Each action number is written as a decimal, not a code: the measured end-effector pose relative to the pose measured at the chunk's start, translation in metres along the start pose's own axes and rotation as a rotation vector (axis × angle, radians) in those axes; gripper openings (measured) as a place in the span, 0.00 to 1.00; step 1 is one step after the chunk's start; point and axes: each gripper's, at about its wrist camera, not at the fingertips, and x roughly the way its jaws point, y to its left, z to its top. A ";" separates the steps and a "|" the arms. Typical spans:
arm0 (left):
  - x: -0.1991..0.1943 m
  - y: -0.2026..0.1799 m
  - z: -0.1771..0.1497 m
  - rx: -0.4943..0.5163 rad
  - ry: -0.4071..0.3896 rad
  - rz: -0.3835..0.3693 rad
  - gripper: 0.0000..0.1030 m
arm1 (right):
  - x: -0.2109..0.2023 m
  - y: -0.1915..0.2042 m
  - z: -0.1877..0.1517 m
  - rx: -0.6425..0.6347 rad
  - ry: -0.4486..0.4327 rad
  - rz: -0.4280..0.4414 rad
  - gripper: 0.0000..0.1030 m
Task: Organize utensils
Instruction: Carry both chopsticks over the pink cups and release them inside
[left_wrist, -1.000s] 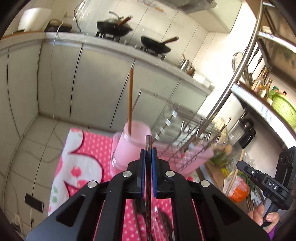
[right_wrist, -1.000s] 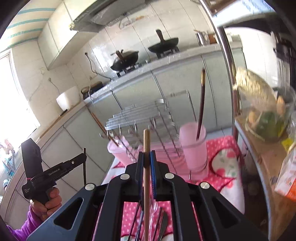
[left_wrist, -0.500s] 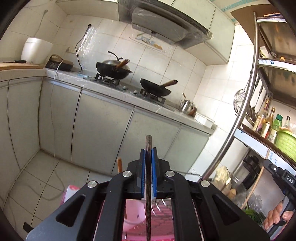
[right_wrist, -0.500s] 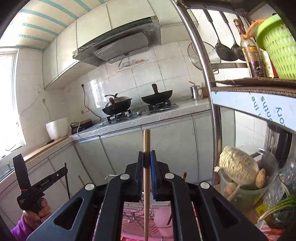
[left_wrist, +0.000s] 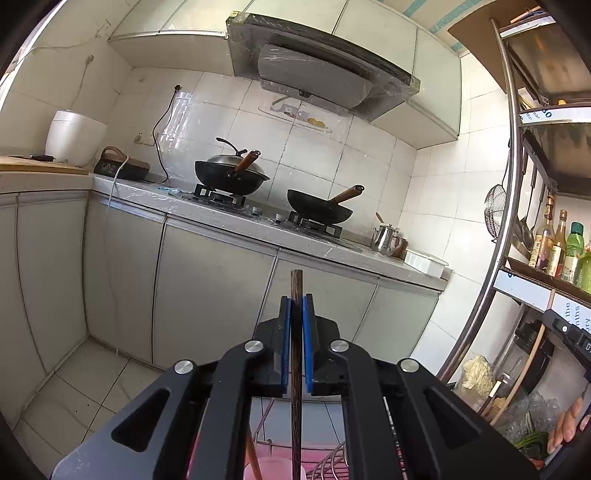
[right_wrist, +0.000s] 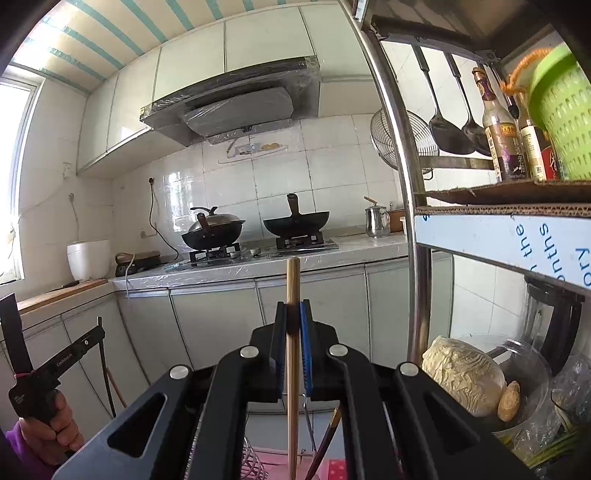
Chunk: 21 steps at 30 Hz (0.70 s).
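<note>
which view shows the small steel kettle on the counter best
The right wrist view: the small steel kettle stands clear beside the black open wok, lid and spout readable. The left wrist view shows it too, but smaller and more distorted, next to a white rectangular tray.

Dark-grained wooden chopstick (left_wrist: 296, 369), pale chopstick (right_wrist: 292, 369)

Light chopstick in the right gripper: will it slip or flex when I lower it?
The light chopstick looks straight and rigid, so probably little flex. The right gripper pinches it at one narrow spot; being smooth and round, it may pivot or slide if bumped.
</note>
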 end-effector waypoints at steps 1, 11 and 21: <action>0.002 0.000 -0.003 0.003 -0.004 0.004 0.05 | 0.002 -0.001 -0.004 0.002 0.006 -0.002 0.06; 0.008 0.001 -0.038 0.084 -0.051 0.054 0.05 | 0.013 -0.006 -0.050 0.020 0.094 0.005 0.06; -0.014 0.012 -0.070 0.073 -0.035 0.065 0.05 | -0.001 -0.022 -0.087 0.102 0.183 -0.006 0.07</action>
